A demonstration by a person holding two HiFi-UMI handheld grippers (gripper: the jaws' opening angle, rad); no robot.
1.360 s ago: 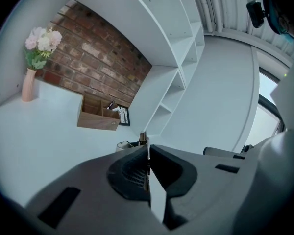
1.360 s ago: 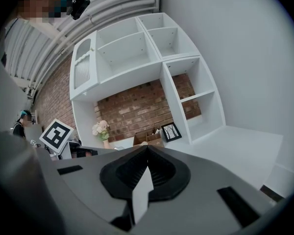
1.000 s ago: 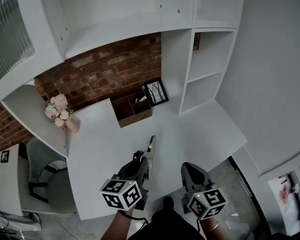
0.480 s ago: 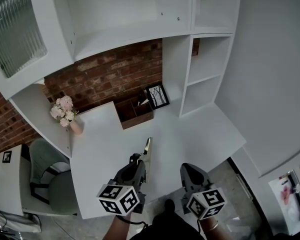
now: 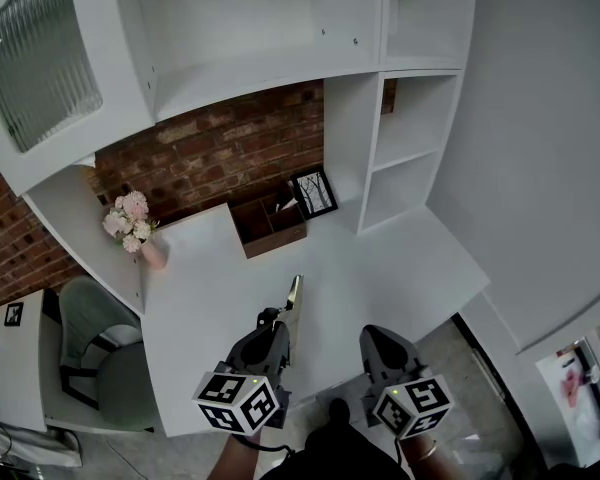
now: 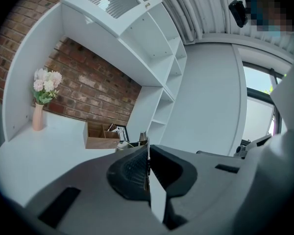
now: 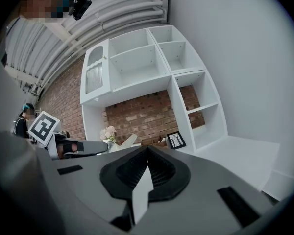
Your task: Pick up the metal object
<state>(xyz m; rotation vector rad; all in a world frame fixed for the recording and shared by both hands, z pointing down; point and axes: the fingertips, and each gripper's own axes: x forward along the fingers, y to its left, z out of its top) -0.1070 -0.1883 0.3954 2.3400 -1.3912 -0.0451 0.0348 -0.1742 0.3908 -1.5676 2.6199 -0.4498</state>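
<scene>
The metal object (image 5: 294,296) is a thin flat strip, pale and shiny. It sticks out forward from my left gripper (image 5: 281,320), which is shut on its near end above the white desk (image 5: 400,268). In the left gripper view the strip (image 6: 143,137) shows edge-on between the closed pads of the left gripper (image 6: 147,150). My right gripper (image 5: 374,334) hovers to the right of it, near the desk's front edge, shut with nothing in it. In the right gripper view the right gripper (image 7: 147,149) has its jaws together, and the strip (image 7: 128,141) pokes out at the left.
A wooden organiser box (image 5: 269,224) and a small framed picture (image 5: 313,189) stand at the back of the desk against the brick wall. A pink vase of flowers (image 5: 133,231) is at the back left. White shelves (image 5: 405,148) rise at the right. A green chair (image 5: 100,353) stands left of the desk.
My left gripper has risen a little with the metal strip in it, and drifted slightly left in the head view. The right gripper has hardly shifted.
</scene>
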